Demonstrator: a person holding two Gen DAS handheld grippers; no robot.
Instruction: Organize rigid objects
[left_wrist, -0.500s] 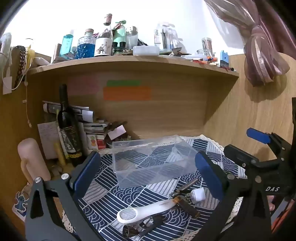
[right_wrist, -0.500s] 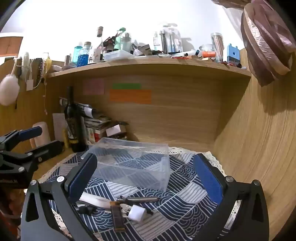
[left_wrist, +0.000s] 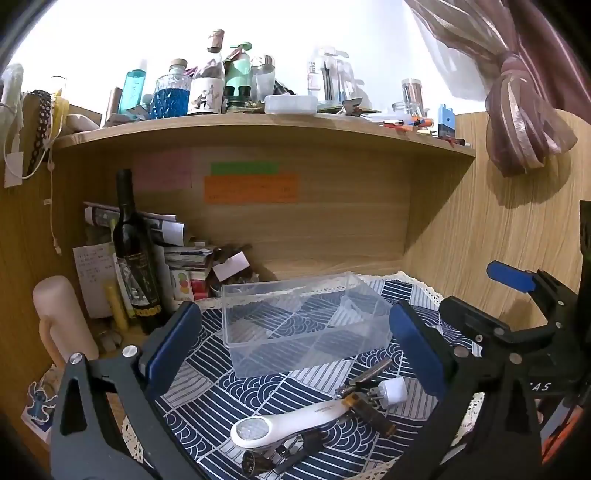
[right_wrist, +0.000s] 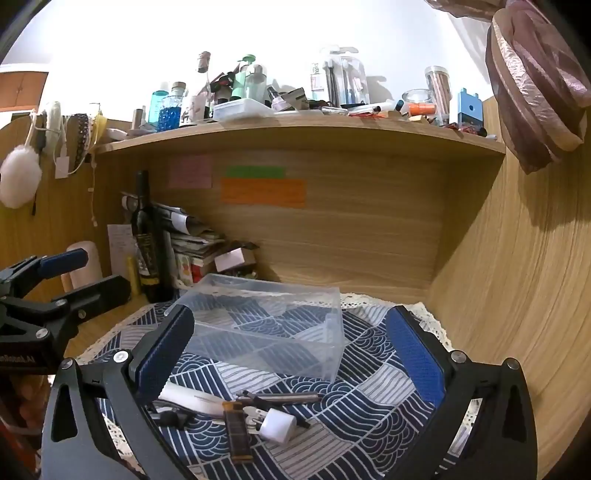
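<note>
A clear plastic divided box (left_wrist: 303, 325) (right_wrist: 266, 328) stands empty on a blue patterned cloth (left_wrist: 207, 402) (right_wrist: 369, 387). In front of it lies a small pile: a white handled tool with a round lens (left_wrist: 284, 424), a white plug adapter (left_wrist: 393, 391) (right_wrist: 279, 424), a brown and black bar (right_wrist: 236, 432) and thin metal tools (right_wrist: 280, 398). My left gripper (left_wrist: 295, 347) is open and empty, above the pile and facing the box. My right gripper (right_wrist: 291, 350) is open and empty, to the right of the left one, also over the pile.
A dark wine bottle (left_wrist: 135, 258), papers and small boxes (left_wrist: 184, 258) crowd the back left corner. A pink cylinder (left_wrist: 61, 321) stands at the far left. A cluttered shelf (left_wrist: 258, 129) hangs overhead. A wooden wall (right_wrist: 517, 295) closes the right side.
</note>
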